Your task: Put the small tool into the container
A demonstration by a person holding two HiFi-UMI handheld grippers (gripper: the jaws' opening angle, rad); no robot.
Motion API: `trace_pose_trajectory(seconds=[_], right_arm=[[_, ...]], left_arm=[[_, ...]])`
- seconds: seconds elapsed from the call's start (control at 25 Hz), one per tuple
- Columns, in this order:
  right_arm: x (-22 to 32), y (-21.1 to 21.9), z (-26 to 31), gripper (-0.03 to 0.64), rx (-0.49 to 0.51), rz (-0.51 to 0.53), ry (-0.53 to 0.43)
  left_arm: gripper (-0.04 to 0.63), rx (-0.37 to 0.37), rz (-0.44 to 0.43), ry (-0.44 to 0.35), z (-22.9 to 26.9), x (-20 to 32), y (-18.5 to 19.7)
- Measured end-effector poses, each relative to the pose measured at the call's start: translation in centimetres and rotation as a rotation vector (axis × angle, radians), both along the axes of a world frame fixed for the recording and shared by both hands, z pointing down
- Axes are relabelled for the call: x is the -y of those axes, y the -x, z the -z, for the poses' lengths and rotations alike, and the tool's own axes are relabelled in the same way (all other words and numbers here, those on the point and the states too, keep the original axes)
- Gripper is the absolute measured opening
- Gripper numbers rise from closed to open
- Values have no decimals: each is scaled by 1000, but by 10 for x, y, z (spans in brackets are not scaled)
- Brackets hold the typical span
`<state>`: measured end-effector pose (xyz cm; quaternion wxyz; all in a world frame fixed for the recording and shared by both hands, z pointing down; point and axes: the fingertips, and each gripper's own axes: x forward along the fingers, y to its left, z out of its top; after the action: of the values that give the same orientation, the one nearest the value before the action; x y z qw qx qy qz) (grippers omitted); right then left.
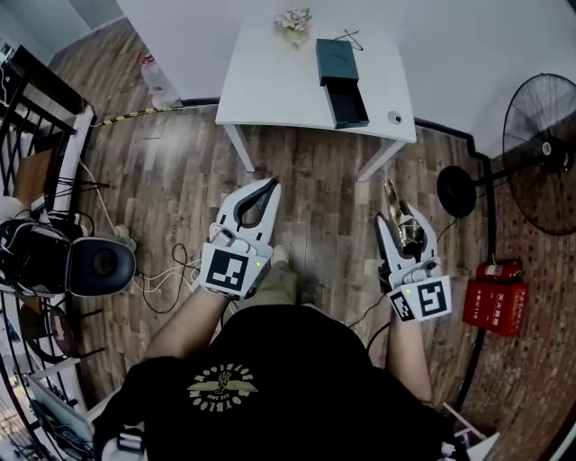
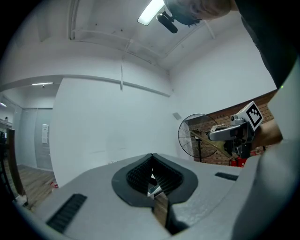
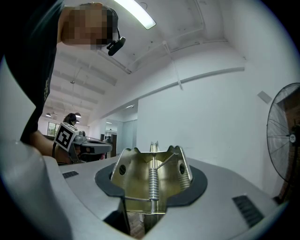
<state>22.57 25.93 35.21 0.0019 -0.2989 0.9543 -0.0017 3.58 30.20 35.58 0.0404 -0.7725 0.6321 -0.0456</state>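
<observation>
Head view: you stand before a white table (image 1: 270,85) at upper centre. On it lies the dark container (image 1: 340,79), its drawer pulled out, well apart from both grippers. Your right gripper (image 1: 404,225), at lower right, is clamped on the small brass tool (image 1: 396,200). Only the right gripper view shows the tool's coil spring (image 3: 151,180) and its flared, holed cheeks. Your left gripper (image 1: 268,187), at lower left, holds nothing, and the left gripper view shows its jaws together. Only the gripper views show the ceiling light (image 3: 136,14).
</observation>
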Motion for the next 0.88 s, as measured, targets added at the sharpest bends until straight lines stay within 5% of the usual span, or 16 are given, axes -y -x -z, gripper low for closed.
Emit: trace_pose_trajectory(seconds=[0.88], right_arm=[[75, 74, -17, 190, 8, 32, 39]], left_arm=[[8, -11, 24, 59, -30, 70, 75]])
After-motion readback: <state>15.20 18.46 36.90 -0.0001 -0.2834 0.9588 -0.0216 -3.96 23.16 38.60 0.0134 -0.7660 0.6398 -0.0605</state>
